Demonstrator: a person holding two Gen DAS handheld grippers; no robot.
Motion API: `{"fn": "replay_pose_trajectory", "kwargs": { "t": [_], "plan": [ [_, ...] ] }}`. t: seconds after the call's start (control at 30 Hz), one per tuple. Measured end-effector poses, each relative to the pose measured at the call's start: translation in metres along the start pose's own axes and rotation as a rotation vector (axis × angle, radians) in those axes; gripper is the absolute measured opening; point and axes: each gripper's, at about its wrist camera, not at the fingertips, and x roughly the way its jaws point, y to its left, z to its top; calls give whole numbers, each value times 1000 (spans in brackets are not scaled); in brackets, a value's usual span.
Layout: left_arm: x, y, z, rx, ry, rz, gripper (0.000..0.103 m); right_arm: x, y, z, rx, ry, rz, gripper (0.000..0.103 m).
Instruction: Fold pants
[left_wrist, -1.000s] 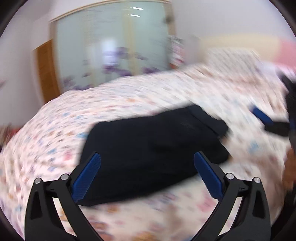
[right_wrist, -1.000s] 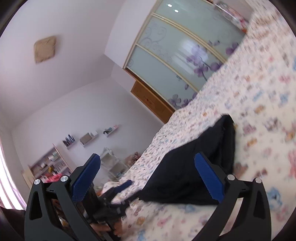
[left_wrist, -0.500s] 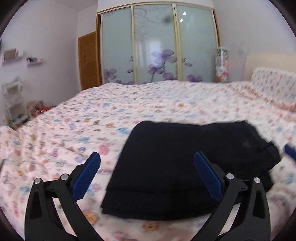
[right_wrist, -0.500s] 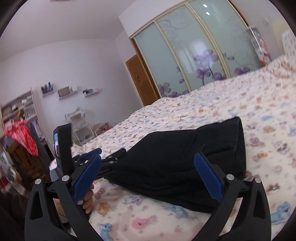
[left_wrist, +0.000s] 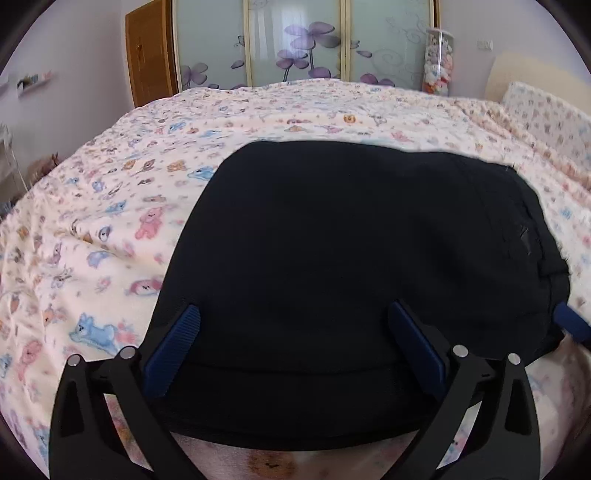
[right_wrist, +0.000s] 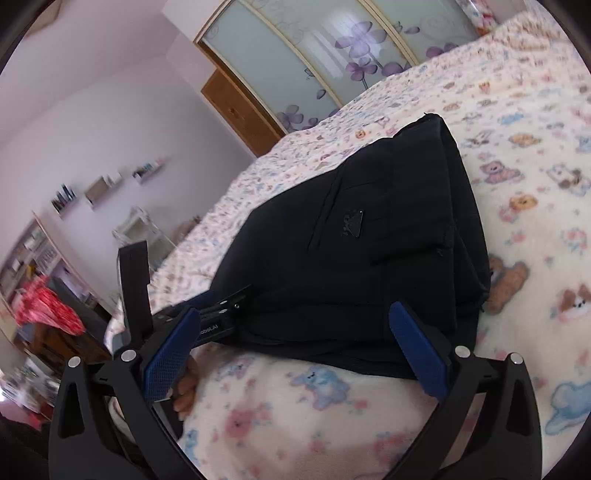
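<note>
**Folded black pants on the printed bedspread, both grippers spread wide**

A bed with a cream bedspread (left_wrist: 110, 229) printed in small cartoon animals fills both views. Behind it stand sliding wardrobe doors (left_wrist: 295, 40) of frosted glass with purple flowers, beside a brown wooden door (left_wrist: 149, 51).

The black pants (left_wrist: 351, 266) lie on the bedspread folded into a compact, layered bundle; a small logo patch (right_wrist: 351, 221) shows on the top layer in the right wrist view.

The left gripper (left_wrist: 295, 350) is at the near hem of the pants, its blue-padded fingers (left_wrist: 173, 350) spread wide over the cloth and gripping nothing. The right gripper (right_wrist: 295, 350) is at the bundle's other side, also wide apart and empty. Whether either touches the fabric cannot be told.
</note>
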Motion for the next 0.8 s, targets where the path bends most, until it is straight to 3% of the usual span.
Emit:
{"fn": "replay_pose_trajectory", "kwargs": {
  "t": [0.23, 0.3, 0.43, 0.5, 0.6, 0.8],
  "plan": [
    [-3, -4, -3, 23, -10, 24, 101, -3, -2, -3, 21, -1, 25, 102],
    [-15, -2, -3, 20, -45, 26, 101, -4, -5, -3, 28, -10, 42, 102],
    [-67, 9, 0, -11, -270, -83, 101, -7, -14, -3, 68, -33, 94, 102],
    [-79, 10, 5, -16, -338, -125, 101, -8, -16, -3, 78, -39, 106, 102],
    [-63, -10, 17, 76, -291, -26, 101, -8, -11, -4, 65, -37, 94, 102],
    [2, -24, 5, 121, -35, 100, 101, -7, -9, -3, 58, -35, 87, 102]
  ]
}}
